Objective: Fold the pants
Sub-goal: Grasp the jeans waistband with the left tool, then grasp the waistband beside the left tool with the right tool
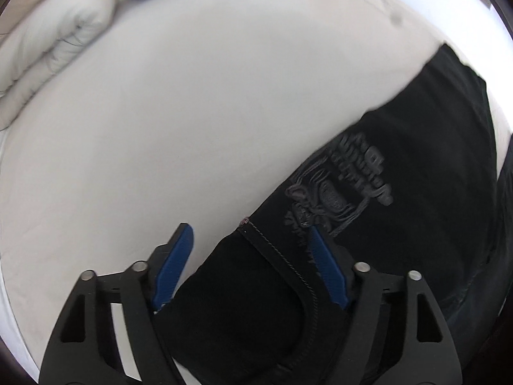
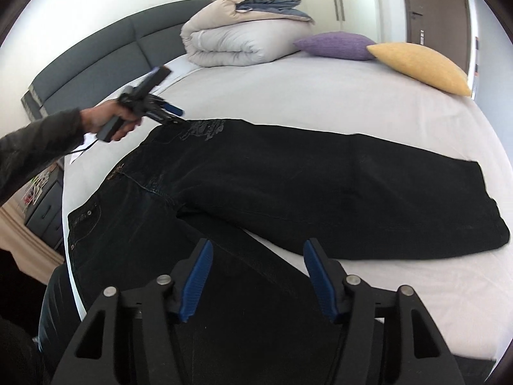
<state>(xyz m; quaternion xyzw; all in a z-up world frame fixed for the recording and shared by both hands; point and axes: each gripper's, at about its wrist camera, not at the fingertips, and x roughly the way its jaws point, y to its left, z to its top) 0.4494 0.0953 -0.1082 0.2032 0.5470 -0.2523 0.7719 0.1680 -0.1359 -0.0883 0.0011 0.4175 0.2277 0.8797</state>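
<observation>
Black pants (image 2: pixel 288 179) lie spread on a white bed (image 2: pixel 320 96), waist at the left, one leg stretched to the right, the other running toward the camera. In the left wrist view the pants (image 1: pixel 400 166) show grey embroidery by the waist corner. My left gripper (image 1: pixel 250 234) is open, its blue pads either side of that waist corner. It also shows in the right wrist view (image 2: pixel 171 114), held in a hand at the far waist edge. My right gripper (image 2: pixel 256 247) is open above the near leg, holding nothing.
A folded white duvet (image 2: pixel 237 38), a purple cushion (image 2: pixel 333 45) and a yellow cushion (image 2: pixel 420 64) lie at the far side of the bed. A dark grey headboard (image 2: pixel 96 61) stands at the left. The bed edge runs along the left.
</observation>
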